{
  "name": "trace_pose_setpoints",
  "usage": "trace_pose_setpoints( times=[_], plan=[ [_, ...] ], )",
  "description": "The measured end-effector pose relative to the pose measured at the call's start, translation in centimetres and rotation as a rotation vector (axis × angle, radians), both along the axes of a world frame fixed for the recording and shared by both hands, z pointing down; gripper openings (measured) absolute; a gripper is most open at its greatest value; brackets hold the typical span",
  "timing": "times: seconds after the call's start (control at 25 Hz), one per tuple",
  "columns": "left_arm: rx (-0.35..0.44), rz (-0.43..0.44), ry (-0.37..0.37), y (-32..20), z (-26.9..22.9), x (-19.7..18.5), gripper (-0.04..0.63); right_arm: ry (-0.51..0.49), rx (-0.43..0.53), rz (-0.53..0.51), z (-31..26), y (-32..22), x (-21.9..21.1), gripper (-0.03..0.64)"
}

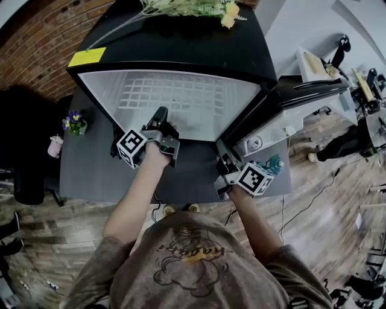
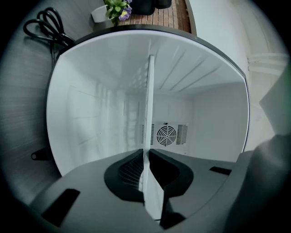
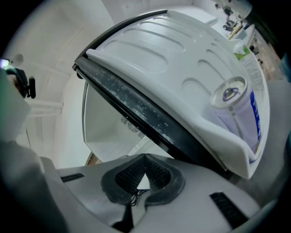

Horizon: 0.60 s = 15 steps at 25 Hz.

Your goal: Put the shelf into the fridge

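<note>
The black fridge [image 1: 181, 42] stands open, and its white inside [image 2: 91, 113] has a round fan [image 2: 166, 134] on the back wall. The white grid shelf [image 1: 175, 99] lies level in the opening. In the left gripper view the shelf [image 2: 148, 113] shows edge-on as a thin white strip. My left gripper [image 1: 161, 117] is at the shelf's near edge, and the left gripper [image 2: 146, 157] is shut on it. My right gripper [image 1: 224, 158] is at the opening's lower right corner, by the door [image 3: 182, 82]. The right gripper [image 3: 144, 159] is shut with nothing in it.
The open door [image 1: 301, 90] swings out to the right, with a can [image 3: 236, 109] in its inner bin. Flowers [image 1: 199, 7] lie on the fridge's top. A small pot of purple flowers [image 1: 74, 122] and a coiled black cable [image 2: 45, 25] sit at the left.
</note>
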<state>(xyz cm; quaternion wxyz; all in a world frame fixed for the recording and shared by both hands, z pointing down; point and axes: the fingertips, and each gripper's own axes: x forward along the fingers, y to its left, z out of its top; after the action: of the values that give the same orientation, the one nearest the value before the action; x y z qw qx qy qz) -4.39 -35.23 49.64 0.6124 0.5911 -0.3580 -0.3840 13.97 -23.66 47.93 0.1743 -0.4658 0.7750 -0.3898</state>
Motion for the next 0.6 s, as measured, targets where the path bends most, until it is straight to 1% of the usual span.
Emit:
trace_pose_setpoints(
  times=[0.12,0.24,0.32,0.4,0.6],
  plan=[
    [-0.017,0.005,0.009,1.2,0.1,-0.8,0.046,0.066,-0.014,-0.023,0.3,0.6,0.0,-0.012],
    [-0.032,0.005,0.020,2.6,0.1,-1.8,0.046,0.121,0.013,-0.066,-0.4,0.9,-0.8,-0.012],
    [-0.021,0.017,0.020,3.7,-0.7,-2.3,0.046,0.151,0.034,-0.100,-0.8,1.3,-1.4,-0.012],
    [0.002,0.035,0.008,5.0,-1.5,-2.7,0.046,0.188,0.048,-0.134,-1.1,1.8,-2.0,-0.012],
    [0.036,0.102,-0.054,8.8,-2.6,-3.7,0.046,0.261,0.075,-0.194,-1.8,3.5,-3.2,-0.012]
  ],
)
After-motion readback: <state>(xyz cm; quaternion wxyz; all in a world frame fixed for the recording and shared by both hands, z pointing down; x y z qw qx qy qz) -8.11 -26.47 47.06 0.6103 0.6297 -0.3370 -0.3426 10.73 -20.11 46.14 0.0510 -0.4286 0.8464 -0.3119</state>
